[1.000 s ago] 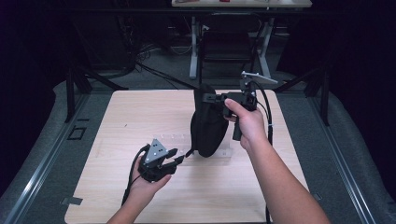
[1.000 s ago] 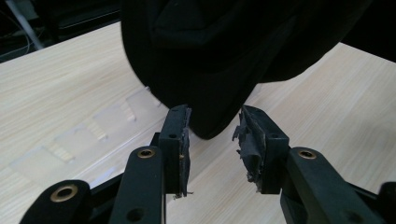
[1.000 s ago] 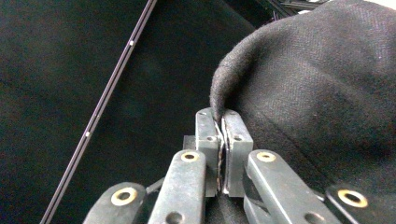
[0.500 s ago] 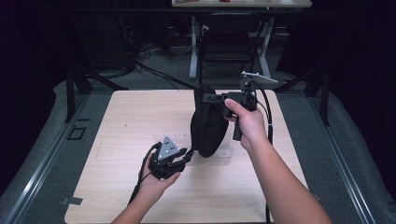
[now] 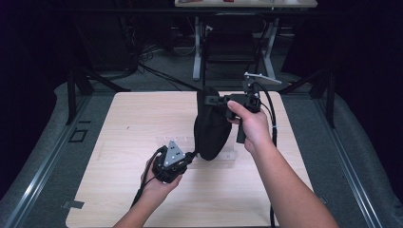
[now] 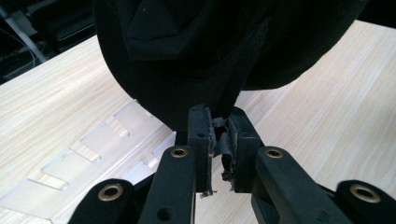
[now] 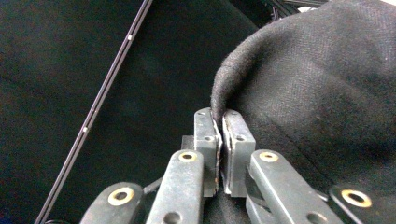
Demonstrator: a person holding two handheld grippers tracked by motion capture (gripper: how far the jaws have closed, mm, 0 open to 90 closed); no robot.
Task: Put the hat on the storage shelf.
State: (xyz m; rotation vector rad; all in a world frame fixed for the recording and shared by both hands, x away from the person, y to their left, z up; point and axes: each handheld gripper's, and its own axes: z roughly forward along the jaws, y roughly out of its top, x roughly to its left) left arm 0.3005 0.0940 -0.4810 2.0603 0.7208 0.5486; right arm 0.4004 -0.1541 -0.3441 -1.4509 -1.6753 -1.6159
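- Hanging from the right claw [image 5: 223, 101], a black cloth [image 5: 210, 128] droops to the counter [image 5: 123, 118], its top hem clamped between that claw's jaws.
- Since a second ago the left claw [image 5: 191, 155] has slid in toward the cloth's lower edge and now pinches a small fold there.
- Up close, the left gripper view shows that fold [image 6: 223, 140] squeezed between the jaws, plus a clear plastic rack [image 6: 93, 154] lying just beside the claw, under the cloth.
- Its partner's view shows the hem [image 7: 219, 100] curving away above the pinched jaws.
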